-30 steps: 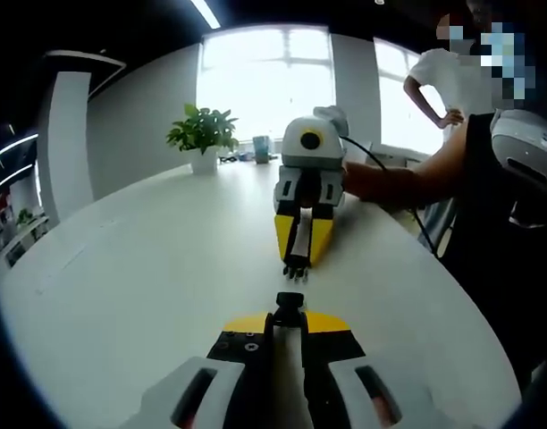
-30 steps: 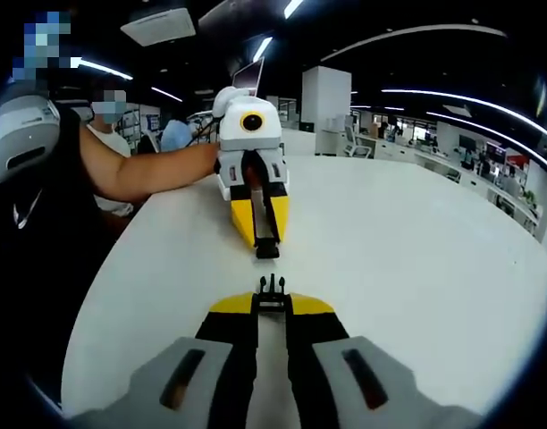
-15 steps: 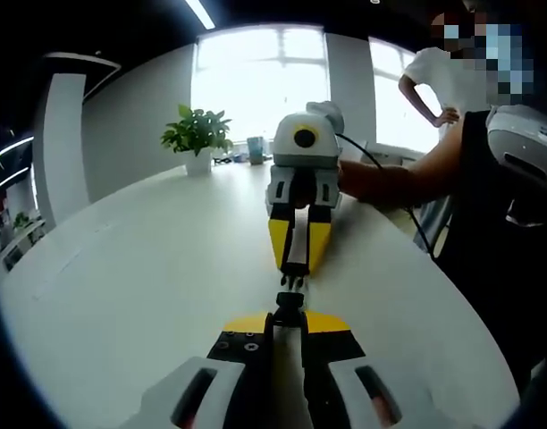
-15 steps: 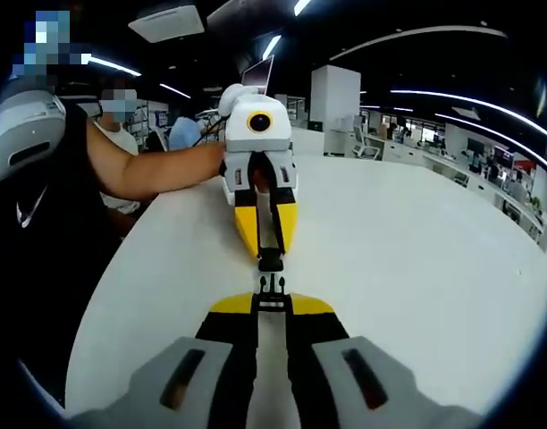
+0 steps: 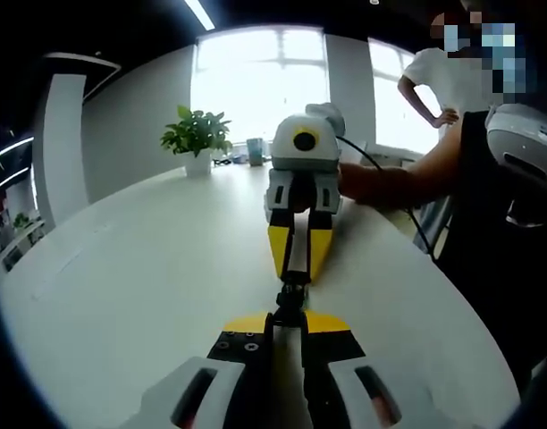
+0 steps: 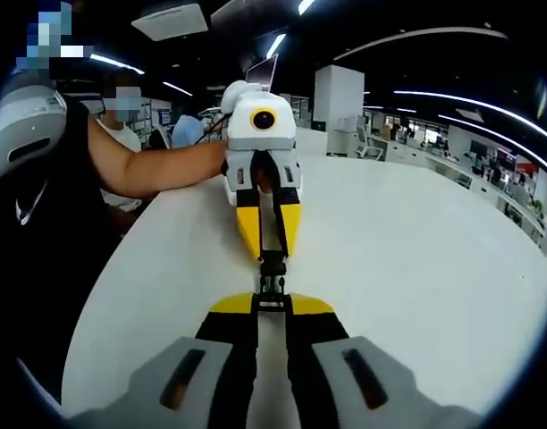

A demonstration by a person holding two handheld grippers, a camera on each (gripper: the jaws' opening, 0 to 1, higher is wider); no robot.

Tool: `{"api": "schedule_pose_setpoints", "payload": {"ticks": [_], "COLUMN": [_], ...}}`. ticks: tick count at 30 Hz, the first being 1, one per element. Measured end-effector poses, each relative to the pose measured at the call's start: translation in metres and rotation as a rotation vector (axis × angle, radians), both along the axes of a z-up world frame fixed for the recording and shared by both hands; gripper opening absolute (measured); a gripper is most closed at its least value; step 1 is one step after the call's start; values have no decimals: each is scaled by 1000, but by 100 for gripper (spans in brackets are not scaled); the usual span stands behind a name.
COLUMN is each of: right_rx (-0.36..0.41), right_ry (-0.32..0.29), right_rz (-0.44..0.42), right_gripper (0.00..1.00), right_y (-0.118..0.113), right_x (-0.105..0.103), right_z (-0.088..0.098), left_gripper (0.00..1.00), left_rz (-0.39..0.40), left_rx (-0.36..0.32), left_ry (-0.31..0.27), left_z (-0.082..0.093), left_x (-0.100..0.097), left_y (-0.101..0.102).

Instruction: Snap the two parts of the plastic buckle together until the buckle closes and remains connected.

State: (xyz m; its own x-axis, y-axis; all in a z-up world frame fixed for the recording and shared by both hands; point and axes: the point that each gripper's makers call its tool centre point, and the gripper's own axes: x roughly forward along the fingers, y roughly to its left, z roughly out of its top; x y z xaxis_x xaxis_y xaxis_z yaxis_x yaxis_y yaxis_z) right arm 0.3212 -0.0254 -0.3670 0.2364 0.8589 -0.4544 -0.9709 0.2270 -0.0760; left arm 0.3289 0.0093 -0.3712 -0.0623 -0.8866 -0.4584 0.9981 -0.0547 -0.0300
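Observation:
My left gripper [image 5: 289, 315] rises from the bottom of the left gripper view, shut on the black socket half of the buckle [image 5: 290, 306]. Facing it tip to tip, my right gripper [image 5: 295, 272] is shut on the black pronged half [image 5: 291, 288]. The two halves meet end to end above the white table [image 5: 139, 268]; whether they have latched cannot be told. In the right gripper view the right gripper [image 6: 272, 303] holds the pronged half [image 6: 272, 285] against the socket half [image 6: 272, 263] held in the left gripper [image 6: 271, 253].
A potted plant [image 5: 200, 138] stands at the table's far end by the bright windows. The person's arm [image 5: 394, 183] reaches in from the right, and another person [image 5: 443, 80] stands behind. Office desks [image 6: 452, 152] lie beyond the table.
The two grippers have come towards each other along one line. The gap between the buckle halves has closed, and the prongs now touch the socket.

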Motion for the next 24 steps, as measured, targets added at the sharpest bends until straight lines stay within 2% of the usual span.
{"api": "schedule_pose_setpoints", "payload": {"ticks": [24], "right_rx": [-24], "right_ry": [-2], "right_rz": [3], "right_gripper": [11], "right_y": [1], "right_x": [2], "right_z": [-1], "left_gripper": [9], "left_rz": [-8], "left_rx": [12], "left_ry": [-2], "left_z": [-2], "left_x": [-2], "left_y": [1]}}
